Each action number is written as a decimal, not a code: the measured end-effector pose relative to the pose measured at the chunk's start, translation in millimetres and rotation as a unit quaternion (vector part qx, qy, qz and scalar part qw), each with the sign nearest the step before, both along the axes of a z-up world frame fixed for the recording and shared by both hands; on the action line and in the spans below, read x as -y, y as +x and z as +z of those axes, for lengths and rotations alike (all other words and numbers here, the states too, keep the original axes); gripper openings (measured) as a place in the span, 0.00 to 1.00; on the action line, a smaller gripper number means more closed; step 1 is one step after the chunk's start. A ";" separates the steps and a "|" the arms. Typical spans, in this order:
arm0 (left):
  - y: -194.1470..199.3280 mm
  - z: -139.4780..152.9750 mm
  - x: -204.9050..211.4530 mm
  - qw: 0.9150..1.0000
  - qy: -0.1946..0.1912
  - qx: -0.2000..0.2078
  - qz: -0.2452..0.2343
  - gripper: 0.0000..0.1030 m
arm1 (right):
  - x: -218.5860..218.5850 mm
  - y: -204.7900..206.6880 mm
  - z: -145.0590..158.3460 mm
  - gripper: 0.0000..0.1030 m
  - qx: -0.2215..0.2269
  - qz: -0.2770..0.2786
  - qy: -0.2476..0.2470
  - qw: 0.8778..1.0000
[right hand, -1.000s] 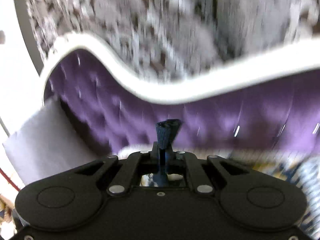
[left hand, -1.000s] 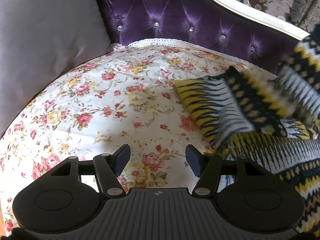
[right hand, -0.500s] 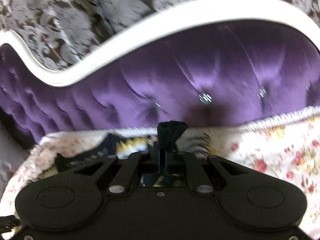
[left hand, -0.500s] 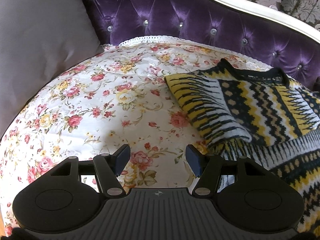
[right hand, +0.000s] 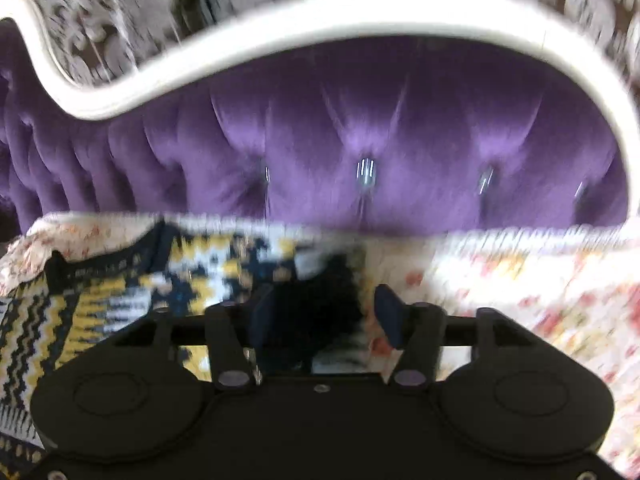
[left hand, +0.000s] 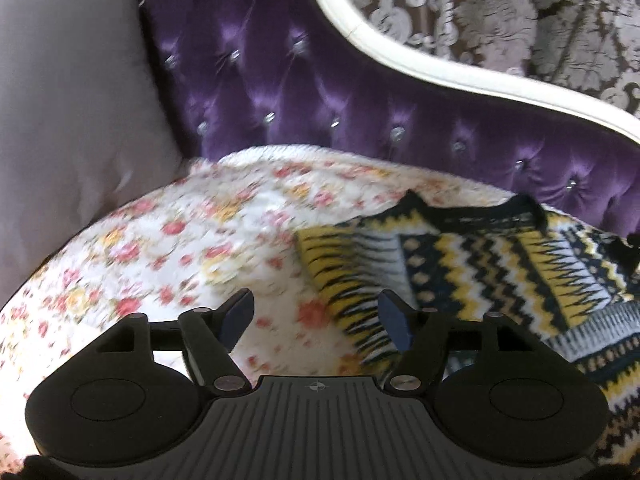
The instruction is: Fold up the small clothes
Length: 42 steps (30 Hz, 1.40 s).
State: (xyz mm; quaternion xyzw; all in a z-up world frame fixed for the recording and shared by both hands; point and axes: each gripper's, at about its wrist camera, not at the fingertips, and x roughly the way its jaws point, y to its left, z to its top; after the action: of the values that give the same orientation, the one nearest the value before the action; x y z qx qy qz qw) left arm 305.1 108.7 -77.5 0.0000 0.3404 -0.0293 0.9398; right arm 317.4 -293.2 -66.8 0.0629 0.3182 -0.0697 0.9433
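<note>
left wrist view: the left gripper (left hand: 316, 316) hangs over a floral bedspread (left hand: 180, 256), its fingers (left hand: 236, 314) spread wide and just opening further — nothing between them. the knitted sweater (left hand: 500, 264), yellow, black and white zigzags, lies folded on the bedspread at 2 o'clock, its near sleeve just beside the right-hand finger. right wrist view is blurred: the right gripper (right hand: 320, 316) has just parted its fingers, a dark edge of the sweater (right hand: 120, 300) between them, unpressed. purple tufted headboard (right hand: 360, 132) at 12 o'clock.
</note>
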 end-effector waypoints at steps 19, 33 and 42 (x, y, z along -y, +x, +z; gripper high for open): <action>4.5 -41.4 13.0 0.996 0.075 -0.026 0.038 0.96 | -24.1 -22.4 -22.2 0.78 -0.001 0.082 0.020 0.996; -1.7 -48.0 2.8 0.998 0.023 -0.008 0.062 1.00 | -32.6 0.2 -32.9 0.98 -0.029 0.121 0.001 0.992; -10.0 -53.2 2.9 0.998 0.015 0.023 0.063 1.00 | -38.4 -1.6 -35.0 0.99 -0.029 0.122 -0.017 0.992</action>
State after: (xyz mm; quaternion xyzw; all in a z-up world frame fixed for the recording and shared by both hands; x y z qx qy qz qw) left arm 295.1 105.8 -130.7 -0.0066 0.3186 0.0353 0.9472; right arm 315.8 -254.9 -101.7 0.0050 0.3498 0.0388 0.9360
